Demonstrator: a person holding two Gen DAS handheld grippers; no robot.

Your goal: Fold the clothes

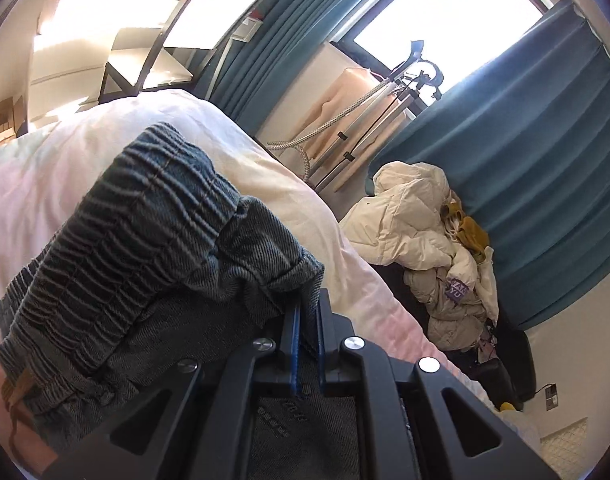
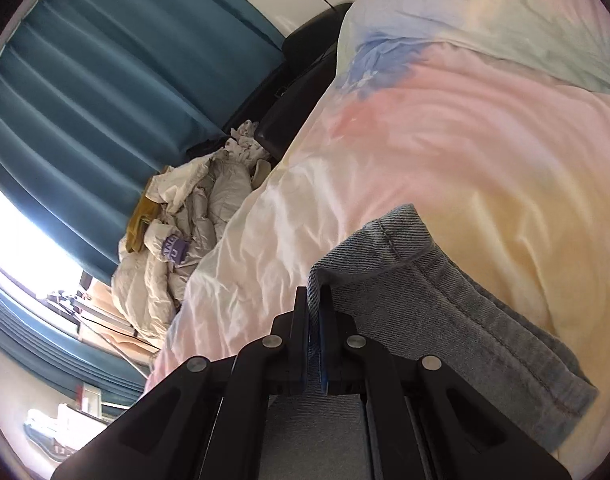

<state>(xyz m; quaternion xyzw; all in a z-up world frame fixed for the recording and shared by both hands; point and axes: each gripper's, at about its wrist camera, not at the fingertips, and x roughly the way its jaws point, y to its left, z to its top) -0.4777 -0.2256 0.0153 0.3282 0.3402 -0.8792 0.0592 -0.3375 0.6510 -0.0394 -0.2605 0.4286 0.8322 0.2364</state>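
My left gripper (image 1: 307, 312) pinches the jeans (image 1: 117, 256) waistband; my right gripper (image 2: 315, 312) pinches a hem. Fabric between is cut off.

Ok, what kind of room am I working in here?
Most likely a bedroom: a bed with a pastel duvet, teal curtains by a bright window, and a pile of pale jackets beside the bed.

The jeans (image 1: 145, 240) are showing coarse, matt twill denim with a ribbed, gathered waistband; the bedsheet (image 2: 445, 152) is looking like smooth, softly wrinkled cloth. The left gripper (image 1: 308, 320) is showing matt black plastic, shiny metal screws. Curtain (image 1: 525, 184): matt woven fabric.
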